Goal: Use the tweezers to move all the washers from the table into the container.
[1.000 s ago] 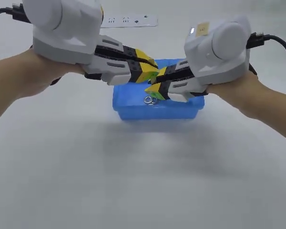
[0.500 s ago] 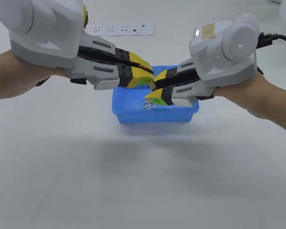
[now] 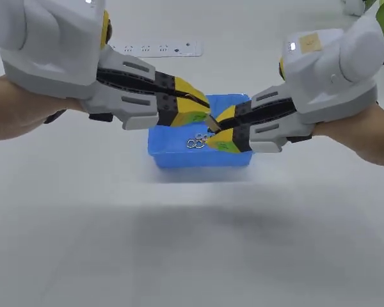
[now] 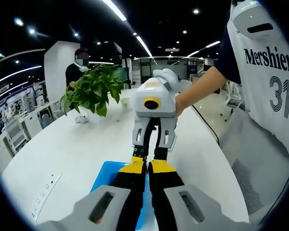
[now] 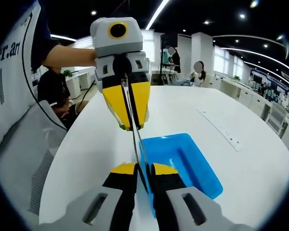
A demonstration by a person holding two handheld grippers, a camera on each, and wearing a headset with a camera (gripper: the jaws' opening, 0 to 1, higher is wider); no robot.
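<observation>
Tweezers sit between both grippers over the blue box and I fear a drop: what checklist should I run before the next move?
1. Grip on the thin metal tweezers: ok, the left gripper and the right gripper are both shut on them.
2. Washer at the tweezer tips: cannot tell, the jaws hide them.
3. Delivered silver ring washers inside the blue plastic container: ok, at least two lie in it.
4. Container flat on the white table: ok.
5. Washers left on the table: cannot tell, the grippers cover part of it.
</observation>
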